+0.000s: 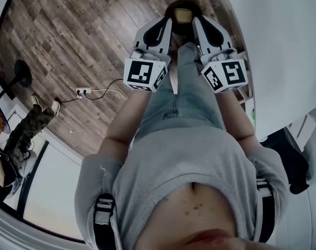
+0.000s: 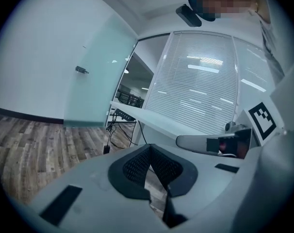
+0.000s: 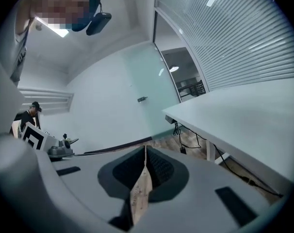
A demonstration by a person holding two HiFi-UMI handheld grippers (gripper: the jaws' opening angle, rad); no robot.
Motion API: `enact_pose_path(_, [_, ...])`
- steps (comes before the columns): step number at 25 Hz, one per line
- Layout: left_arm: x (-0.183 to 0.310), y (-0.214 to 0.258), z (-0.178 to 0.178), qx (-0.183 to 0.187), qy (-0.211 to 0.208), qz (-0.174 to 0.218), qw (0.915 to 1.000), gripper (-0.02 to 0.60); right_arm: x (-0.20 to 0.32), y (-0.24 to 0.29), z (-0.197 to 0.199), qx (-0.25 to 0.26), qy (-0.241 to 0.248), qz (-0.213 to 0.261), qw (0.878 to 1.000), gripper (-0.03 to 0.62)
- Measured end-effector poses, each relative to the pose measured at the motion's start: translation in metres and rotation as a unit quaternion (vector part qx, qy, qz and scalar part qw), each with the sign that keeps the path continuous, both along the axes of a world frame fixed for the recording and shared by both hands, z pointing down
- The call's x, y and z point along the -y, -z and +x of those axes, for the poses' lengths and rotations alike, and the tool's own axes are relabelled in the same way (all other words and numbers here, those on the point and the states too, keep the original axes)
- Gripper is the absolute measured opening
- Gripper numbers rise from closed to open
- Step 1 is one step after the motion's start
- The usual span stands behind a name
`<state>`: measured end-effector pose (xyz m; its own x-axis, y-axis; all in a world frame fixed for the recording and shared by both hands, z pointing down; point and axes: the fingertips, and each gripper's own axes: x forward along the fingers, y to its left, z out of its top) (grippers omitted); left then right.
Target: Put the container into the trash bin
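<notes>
The trash bin (image 1: 181,15) shows in the head view as a dark round mouth on the wood floor (image 1: 69,35). A small pale tan thing sits in that mouth. It may be the container, but it is too small to be sure.

Far to the left of the bin, a second person (image 1: 22,134) in camouflage trousers stands at the edge of the view. Nearer the bin, a white power strip (image 1: 84,91) and its cable lie on the boards.

Just left of the bin is the left gripper (image 1: 167,22), its marker cube (image 1: 145,73) toward the wearer. Its fingers are pressed together at the tips with nothing between them. In the left gripper view only floor shows through the slit below the tips.

Straight below the bin in the head view, the wearer's jeans (image 1: 184,98) run between the two tools.

Just right of the bin is the right gripper (image 1: 197,21). Its fingers are likewise closed and empty, with a strip of floor showing through the narrow gap. Farther right of the bin, a white counter (image 3: 244,115) runs along the side of the right gripper view.
</notes>
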<state>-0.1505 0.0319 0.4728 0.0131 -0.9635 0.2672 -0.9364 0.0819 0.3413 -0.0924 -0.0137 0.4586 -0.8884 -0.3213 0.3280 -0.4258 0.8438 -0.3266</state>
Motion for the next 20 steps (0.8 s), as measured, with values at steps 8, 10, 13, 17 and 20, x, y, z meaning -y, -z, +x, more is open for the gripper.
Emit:
enact_pose_path(8, [-0.002,0.042,-0.006,0.013,-0.002,0.021,0.9997,0.009,-0.011,0.045,-0.016,0.019,0.043,0.046,0.998,0.071])
enact_pose_path(10, [-0.002,0.054,-0.005,0.012,-0.002,0.027,0.9996,0.009,-0.012,0.058,-0.018,0.025,0.049,0.053,0.997,0.071])
enact_pose_path(13, [-0.003,0.070,0.001,0.014,-0.006,0.040,0.9991,0.009,-0.015,0.074,-0.018,0.033,0.056,0.062,0.996,0.071])
enact_pose_path(17, [-0.005,0.089,0.010,0.035,-0.022,0.059,0.9974,0.009,-0.017,0.090,-0.014,0.044,0.062,0.071,0.995,0.071])
enact_pose_path(20, [-0.004,0.104,0.013,0.048,-0.026,0.068,0.9961,0.009,-0.016,0.103,-0.010,0.052,0.064,0.076,0.994,0.071])
